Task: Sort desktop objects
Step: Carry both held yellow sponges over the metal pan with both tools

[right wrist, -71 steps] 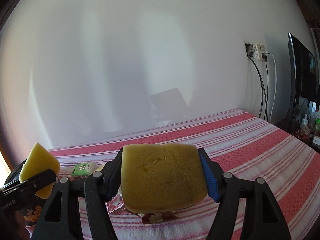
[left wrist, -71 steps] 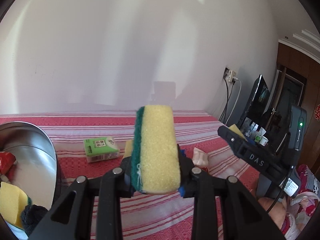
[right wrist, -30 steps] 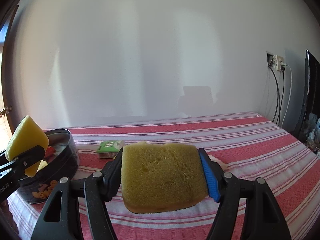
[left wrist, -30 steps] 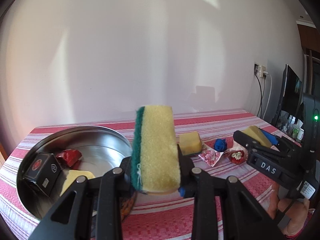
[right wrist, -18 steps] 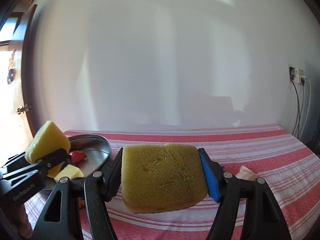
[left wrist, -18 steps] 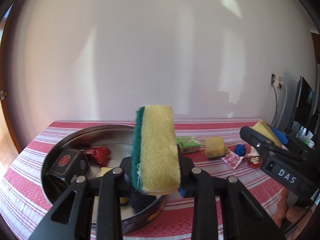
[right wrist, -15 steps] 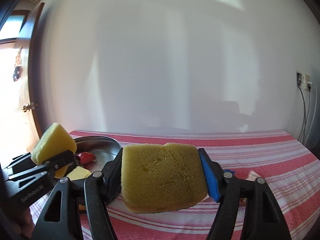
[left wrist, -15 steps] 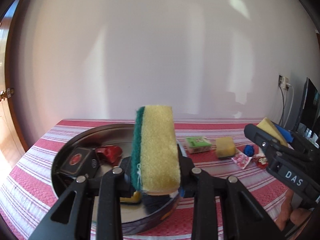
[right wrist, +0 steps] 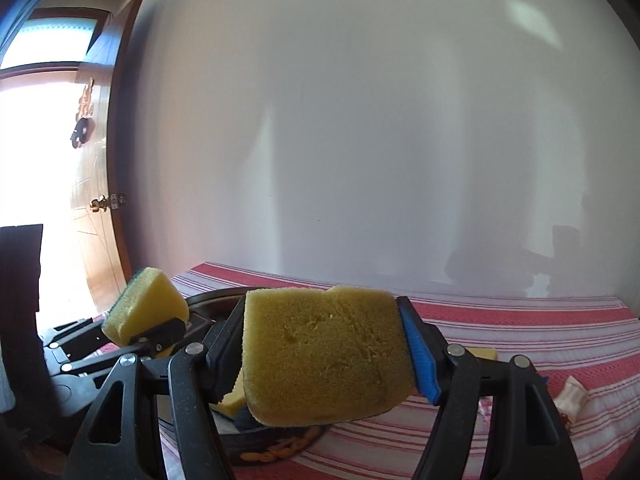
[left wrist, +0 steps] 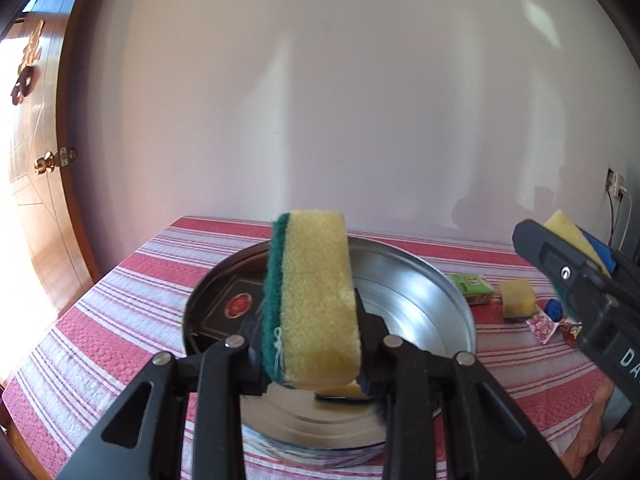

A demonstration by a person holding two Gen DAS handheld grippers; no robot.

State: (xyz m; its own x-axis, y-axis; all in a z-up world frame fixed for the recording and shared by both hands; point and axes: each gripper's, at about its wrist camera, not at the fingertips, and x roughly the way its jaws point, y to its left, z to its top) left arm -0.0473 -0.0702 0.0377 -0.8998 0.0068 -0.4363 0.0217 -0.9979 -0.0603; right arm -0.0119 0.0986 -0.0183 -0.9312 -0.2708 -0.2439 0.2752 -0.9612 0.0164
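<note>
My left gripper [left wrist: 314, 344] is shut on a yellow sponge with a green scouring side [left wrist: 316, 300], held on edge above a round metal tin [left wrist: 440, 292]. A black box [left wrist: 232, 308] and a yellow sponge piece [left wrist: 340, 391] lie in the tin. My right gripper [right wrist: 326, 356] is shut on a plain yellow sponge [right wrist: 320, 344], held above the tin's near right side [right wrist: 280, 446]. In the left wrist view the right gripper [left wrist: 568, 248] shows at the right edge. The right wrist view shows the left gripper [right wrist: 148, 320] at the left.
A red-and-white striped cloth [left wrist: 120, 300] covers the table. Right of the tin lie a green box [left wrist: 472, 288], a small yellow sponge [left wrist: 517, 298], a blue object [left wrist: 554, 309] and a wrapper [left wrist: 540, 326]. A wooden door [left wrist: 36, 200] stands beyond the table's left edge.
Both grippers have swung left with their sponges. The tin has come to the middle under the left gripper, and the door has come into view. Neither grip has changed.
</note>
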